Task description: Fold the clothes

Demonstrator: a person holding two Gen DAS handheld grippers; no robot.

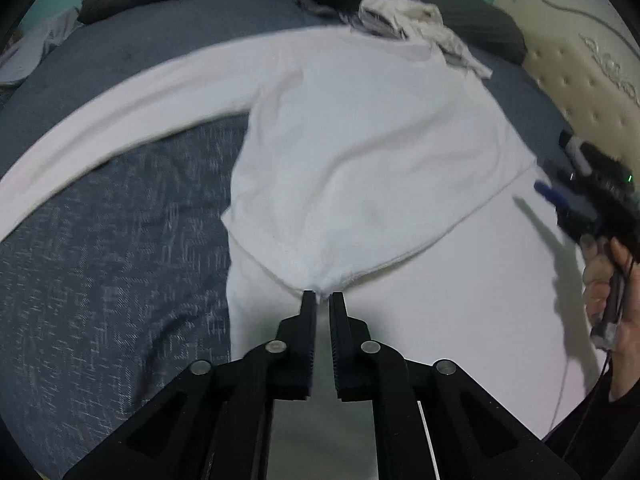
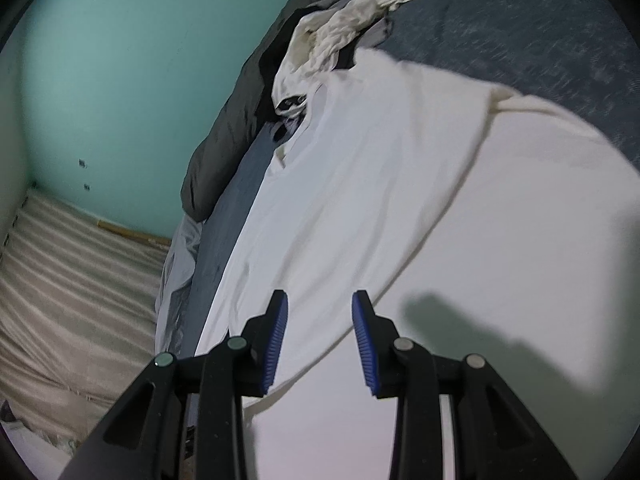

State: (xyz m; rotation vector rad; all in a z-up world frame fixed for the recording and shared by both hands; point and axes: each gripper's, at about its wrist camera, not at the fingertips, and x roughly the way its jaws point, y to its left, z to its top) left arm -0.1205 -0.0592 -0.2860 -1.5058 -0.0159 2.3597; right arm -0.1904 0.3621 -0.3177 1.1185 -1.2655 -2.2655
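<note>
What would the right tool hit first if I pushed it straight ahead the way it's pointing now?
Most likely the white long-sleeved shirt: the right tool, jaws open and empty, points straight onto its spread fabric on the bed. The crumpled cream garment lies further along; depth is hard to judge.

A teal wall (image 2: 120, 80) backs the blue-covered bed (image 1: 100, 260), beside a cream tufted headboard (image 1: 580, 80).

The left tool (image 1: 322, 295) has its two black fingers nearly together, pinching the hem of a white long-sleeved top (image 1: 360, 148). The top lies spread on the blue bed (image 1: 100, 272), one sleeve stretched away to the left. Past the collar sits a crumpled heap of clothes (image 1: 404, 16). At the right edge a hand (image 1: 608, 292) holds the right tool (image 1: 546, 192), blue-padded.
</note>
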